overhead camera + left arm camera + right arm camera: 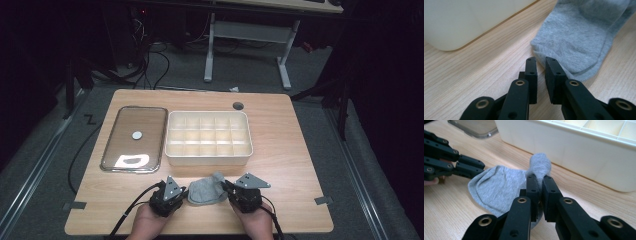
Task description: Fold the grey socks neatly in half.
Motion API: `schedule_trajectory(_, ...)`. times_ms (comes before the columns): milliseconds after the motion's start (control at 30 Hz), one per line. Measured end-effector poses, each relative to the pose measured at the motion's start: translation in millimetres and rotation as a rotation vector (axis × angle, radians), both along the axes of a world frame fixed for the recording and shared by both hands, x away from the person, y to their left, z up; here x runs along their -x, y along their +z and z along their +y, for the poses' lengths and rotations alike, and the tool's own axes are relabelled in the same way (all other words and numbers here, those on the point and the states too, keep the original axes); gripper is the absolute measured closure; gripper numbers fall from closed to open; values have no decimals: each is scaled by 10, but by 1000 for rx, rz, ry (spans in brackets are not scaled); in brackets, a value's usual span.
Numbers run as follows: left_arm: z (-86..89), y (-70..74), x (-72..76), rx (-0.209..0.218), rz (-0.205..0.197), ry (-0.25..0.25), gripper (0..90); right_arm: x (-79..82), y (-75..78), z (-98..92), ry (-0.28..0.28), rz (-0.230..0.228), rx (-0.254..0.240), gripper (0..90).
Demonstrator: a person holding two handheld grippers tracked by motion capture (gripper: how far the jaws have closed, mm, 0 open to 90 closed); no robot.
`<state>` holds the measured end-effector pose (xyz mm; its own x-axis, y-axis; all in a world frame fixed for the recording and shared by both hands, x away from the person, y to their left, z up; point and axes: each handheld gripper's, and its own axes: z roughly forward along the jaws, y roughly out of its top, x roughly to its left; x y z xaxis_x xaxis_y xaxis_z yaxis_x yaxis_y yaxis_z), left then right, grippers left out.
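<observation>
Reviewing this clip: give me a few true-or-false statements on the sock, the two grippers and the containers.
1. The right gripper is clamped on the grey sock. True.
2. The left gripper pinches the sock. False: its narrow jaws sit at the sock's edge, with no fabric between them.
3. The sock lies inside the compartment box. False: it lies on the table in front of the box.
4. The clear lid lies left of the box. True.
</observation>
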<state>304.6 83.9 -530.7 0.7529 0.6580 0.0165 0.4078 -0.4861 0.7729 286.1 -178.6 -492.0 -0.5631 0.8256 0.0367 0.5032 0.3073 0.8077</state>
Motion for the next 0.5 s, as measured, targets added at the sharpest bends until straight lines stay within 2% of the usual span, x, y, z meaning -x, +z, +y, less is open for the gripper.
schedule_trajectory(133,13,-18,-32,39,10,5,802,3,23,111,10,9,40,854)
schedule_trajectory(333,16,-23,-37,45,15,-6,809,-20,74,338,36,0,114,853)
schedule_trajectory(500,19,-24,-38,48,14,-7,809,-43,44,538,68,24,169,853)
